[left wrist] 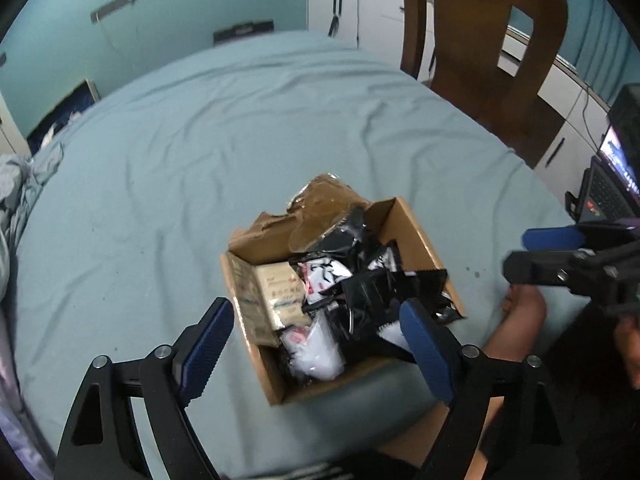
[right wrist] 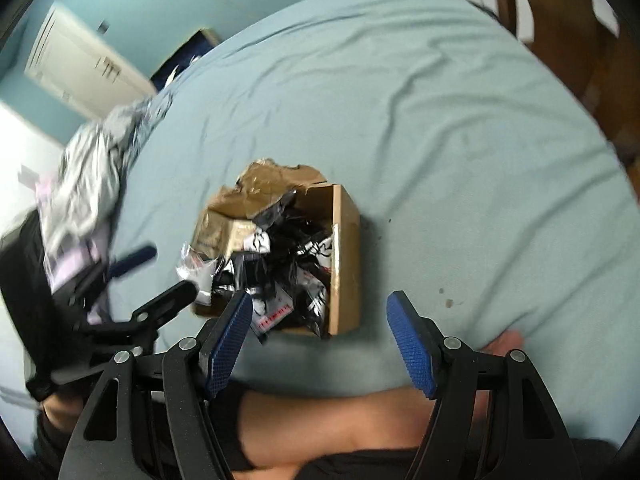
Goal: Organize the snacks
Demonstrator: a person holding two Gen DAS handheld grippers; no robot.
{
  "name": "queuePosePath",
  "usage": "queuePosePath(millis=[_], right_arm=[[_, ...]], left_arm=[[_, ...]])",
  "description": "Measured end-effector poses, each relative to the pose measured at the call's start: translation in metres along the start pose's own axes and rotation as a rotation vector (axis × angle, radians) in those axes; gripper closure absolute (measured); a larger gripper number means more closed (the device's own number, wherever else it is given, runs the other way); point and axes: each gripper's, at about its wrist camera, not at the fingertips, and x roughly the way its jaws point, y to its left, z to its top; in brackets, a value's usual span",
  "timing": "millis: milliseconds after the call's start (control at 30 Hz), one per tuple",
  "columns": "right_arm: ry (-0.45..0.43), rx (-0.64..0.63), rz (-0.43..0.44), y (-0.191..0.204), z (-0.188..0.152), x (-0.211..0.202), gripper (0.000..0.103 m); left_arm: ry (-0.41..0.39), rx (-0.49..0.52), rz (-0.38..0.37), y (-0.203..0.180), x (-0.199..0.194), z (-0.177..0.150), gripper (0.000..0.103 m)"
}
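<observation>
A wide bed [left wrist: 248, 128] under a pale blue-green sheet, soft and creased into long folds, carried everything. A brown wooden chair [left wrist: 484, 52] stood past its far right edge, and a heap of grey crumpled cloth [right wrist: 100, 160] lay along its left edge.

Close to the near edge of the bed sat an open cardboard box [left wrist: 416, 236], stiff and rectangular, its far flap torn and ragged with glossy tape across it. The snacks [left wrist: 360, 280] were inside it: a loose pile of shiny black and black-and-white foil packets with crimped, saw-toothed ends, plus a flat beige packet [left wrist: 276, 292] standing against the left wall. One clear-and-white packet [right wrist: 196, 268] hung over the box's left rim. None lay loose on the sheet, so the gathering looked mostly done; what seemed left was tidying the heap and tucking in the overhanging one.

The left gripper [left wrist: 316, 344] hung above the box's near side, its ribbed blue pads spread wide with nothing between them. The right gripper [right wrist: 320, 344] hovered over the near edge of the bed, its fingers also apart and empty. A bare knee [right wrist: 340, 420] showed below it.
</observation>
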Motion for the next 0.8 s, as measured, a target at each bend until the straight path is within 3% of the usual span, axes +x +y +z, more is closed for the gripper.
queuePosePath(millis=[100, 200, 367, 533, 800], right_arm=[[-0.037, -0.089, -0.094, 0.004, -0.008, 0.01, 0.034], [-0.013, -0.035, -0.172, 0.001, -0.01, 0.035, 0.034], [-0.003, -0.1, -0.159, 0.021, -0.003, 0.053, 0.034], [0.014, -0.186, -0.206, 0.03, -0.006, 0.07, 0.034], [-0.017, -0.172, -0.184, 0.032, -0.007, 0.065, 0.034]], left_arm=[[-0.025, -0.015, 0.02, 0.004, 0.0, 0.004, 0.017], [-0.082, -0.08, 0.081, 0.02, -0.003, 0.008, 0.009], [-0.03, -0.171, 0.173, 0.042, 0.011, 0.008, 0.006], [0.042, -0.136, 0.233, 0.037, 0.024, 0.009, 0.006], [0.083, -0.112, 0.232, 0.033, 0.029, 0.004, 0.006]])
